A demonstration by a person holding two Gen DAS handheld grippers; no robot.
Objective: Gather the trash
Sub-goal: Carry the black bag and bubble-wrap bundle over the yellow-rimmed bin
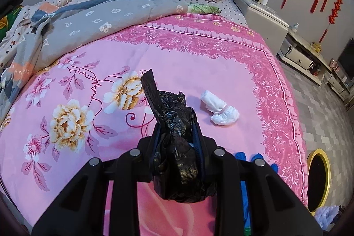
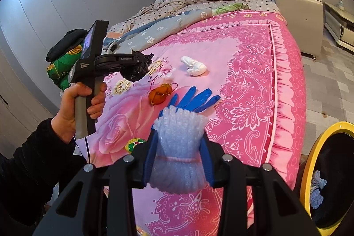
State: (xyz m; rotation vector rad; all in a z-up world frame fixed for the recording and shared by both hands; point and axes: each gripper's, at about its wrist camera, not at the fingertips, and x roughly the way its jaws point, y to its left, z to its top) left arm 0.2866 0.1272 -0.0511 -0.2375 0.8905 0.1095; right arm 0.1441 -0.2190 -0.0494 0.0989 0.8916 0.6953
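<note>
A crumpled black plastic bag (image 1: 177, 125) is held clamped between the narrow-set fingers of the left gripper (image 1: 177, 132), raised clear of the pink floral bedspread (image 1: 199, 63). A bundle of white foam wrap (image 2: 179, 147) is gripped at its waist by the right gripper (image 2: 179, 143), whose blue pads (image 2: 149, 158) press on both sides. Both loads are judged secure. A yellow-rimmed bin (image 2: 309, 158) stands on the floor beside the bed, at the right, and some foam is already seen inside it. Left on the bedspread are a white tissue wad (image 2: 194, 66), a blue glove (image 2: 194, 100), an orange wrapper (image 2: 160, 93) and a small green and yellow item (image 2: 132, 144). For the step in hand, judged to be the carry to the bin, each gripper should be kept closed until it is over the bin's opening, and the loads released one at a time, low over the rim. The bag's loose tail is likely to snag on a finger; release should be confirmed before withdrawal.
</note>
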